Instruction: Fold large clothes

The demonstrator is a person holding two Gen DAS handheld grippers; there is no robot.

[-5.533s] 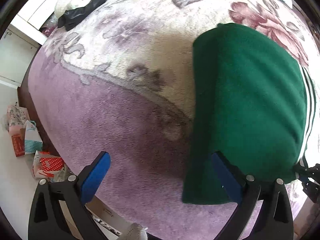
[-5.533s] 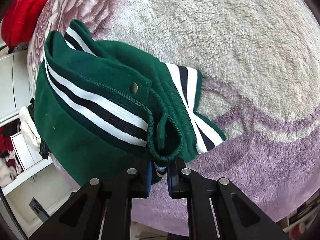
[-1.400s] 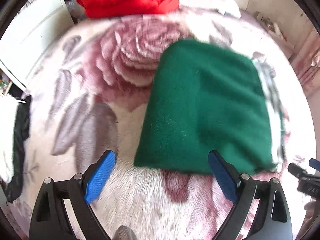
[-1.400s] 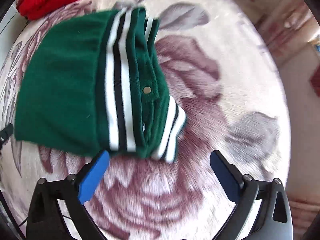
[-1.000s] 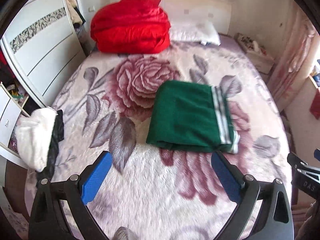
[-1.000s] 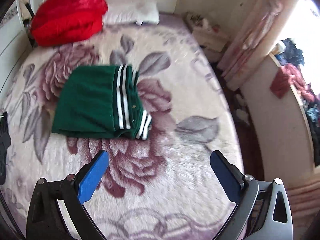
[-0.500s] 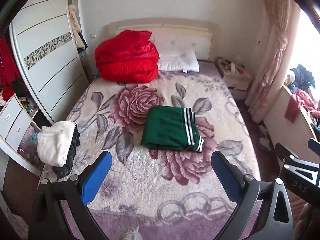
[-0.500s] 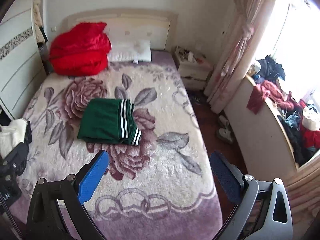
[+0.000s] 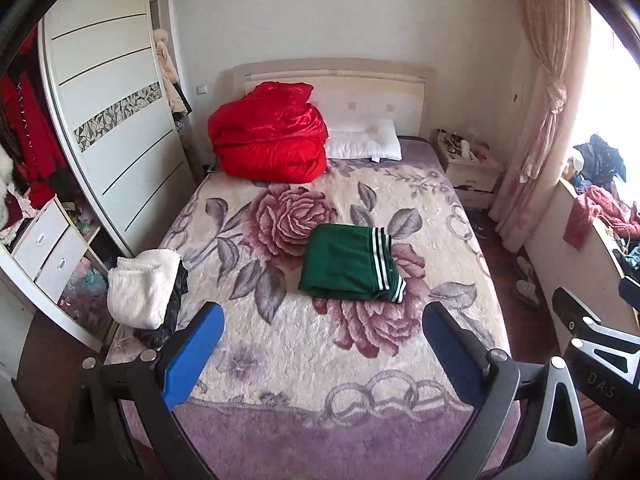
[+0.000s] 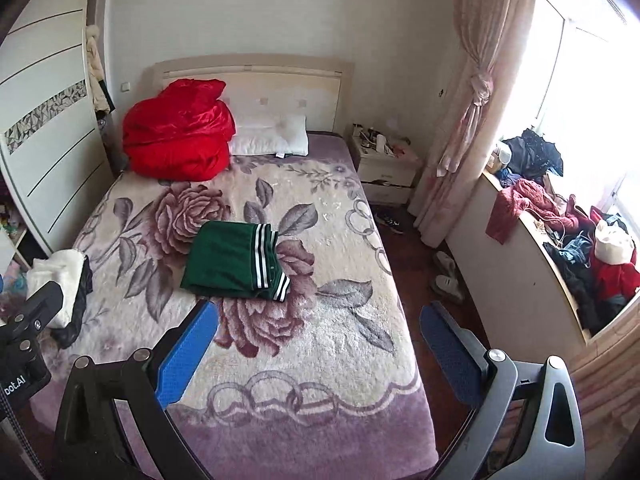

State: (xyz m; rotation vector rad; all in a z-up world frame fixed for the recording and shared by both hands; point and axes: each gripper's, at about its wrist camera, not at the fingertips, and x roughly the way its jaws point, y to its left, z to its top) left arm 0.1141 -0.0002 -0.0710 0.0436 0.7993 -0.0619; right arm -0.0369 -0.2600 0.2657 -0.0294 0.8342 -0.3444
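A green garment with black-and-white striped trim (image 9: 348, 262) lies folded into a compact rectangle in the middle of the bed, also in the right wrist view (image 10: 236, 260). My left gripper (image 9: 320, 344) is open and empty, held well back from the foot of the bed. My right gripper (image 10: 318, 344) is open and empty too, equally far back. Neither touches the garment.
The bed's floral blanket (image 9: 280, 352) fills the middle. A red quilt (image 9: 268, 140) and a white pillow (image 9: 364, 144) lie at the headboard. A white and black clothes pile (image 9: 146, 288) sits at the left edge. Wardrobe (image 9: 104, 128) left, nightstand (image 10: 386, 168) and cluttered counter (image 10: 560, 240) right.
The right gripper let go of the green garment and opened. Both grippers pulled far back and up from the bed, so the whole room now shows. The garment stays folded.
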